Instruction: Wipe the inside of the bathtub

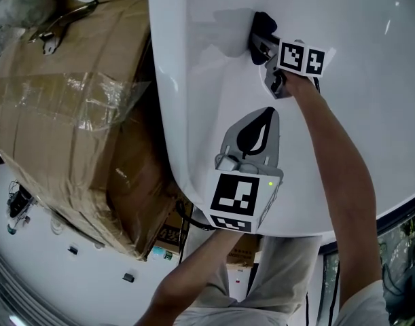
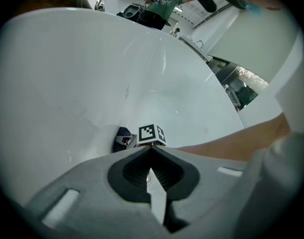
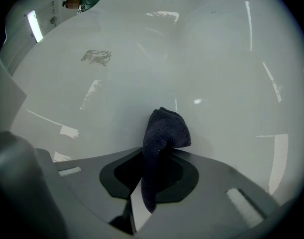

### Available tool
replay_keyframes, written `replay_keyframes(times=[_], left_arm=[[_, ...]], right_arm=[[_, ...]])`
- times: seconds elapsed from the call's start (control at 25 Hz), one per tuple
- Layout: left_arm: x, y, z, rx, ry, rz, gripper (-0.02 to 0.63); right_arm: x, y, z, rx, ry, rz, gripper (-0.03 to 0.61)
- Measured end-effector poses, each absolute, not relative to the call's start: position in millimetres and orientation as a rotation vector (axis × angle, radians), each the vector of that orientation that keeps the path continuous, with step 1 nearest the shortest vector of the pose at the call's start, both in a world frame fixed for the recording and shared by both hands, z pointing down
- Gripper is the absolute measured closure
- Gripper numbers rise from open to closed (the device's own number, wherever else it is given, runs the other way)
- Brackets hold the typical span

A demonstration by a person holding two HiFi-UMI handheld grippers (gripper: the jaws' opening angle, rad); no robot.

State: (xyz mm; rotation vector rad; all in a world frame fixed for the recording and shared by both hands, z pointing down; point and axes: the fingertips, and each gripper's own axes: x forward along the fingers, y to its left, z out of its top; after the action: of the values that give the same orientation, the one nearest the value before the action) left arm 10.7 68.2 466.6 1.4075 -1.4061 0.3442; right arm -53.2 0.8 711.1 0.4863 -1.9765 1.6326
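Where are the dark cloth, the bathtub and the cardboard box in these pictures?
dark cloth (image 3: 166,128), right gripper view, its bunched upper fold.
bathtub (image 1: 207,87), head view, bare white wall.
cardboard box (image 1: 71,114), head view, its taped top face.

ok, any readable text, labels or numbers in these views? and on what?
None readable.
Black-and-white square markers on the left gripper and right gripper: patterns only, no letters.
Print on the small cardboard carton beside the white bathtub: too small to read.
Brown plastic-wrapped cardboard box: no print visible.
Dark terry cloth held by the right gripper: no tag visible.
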Motion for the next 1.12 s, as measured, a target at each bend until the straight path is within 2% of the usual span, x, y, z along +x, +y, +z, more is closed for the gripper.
replay_keyframes(times=[1.12], left_arm=[[2.6, 83.8, 431.9, 1.322, -1.528, 0.35, 0.618]], right_arm=[[-80.9, 3.9, 591.0, 0.242, -2.167, 1.62, 0.535]])
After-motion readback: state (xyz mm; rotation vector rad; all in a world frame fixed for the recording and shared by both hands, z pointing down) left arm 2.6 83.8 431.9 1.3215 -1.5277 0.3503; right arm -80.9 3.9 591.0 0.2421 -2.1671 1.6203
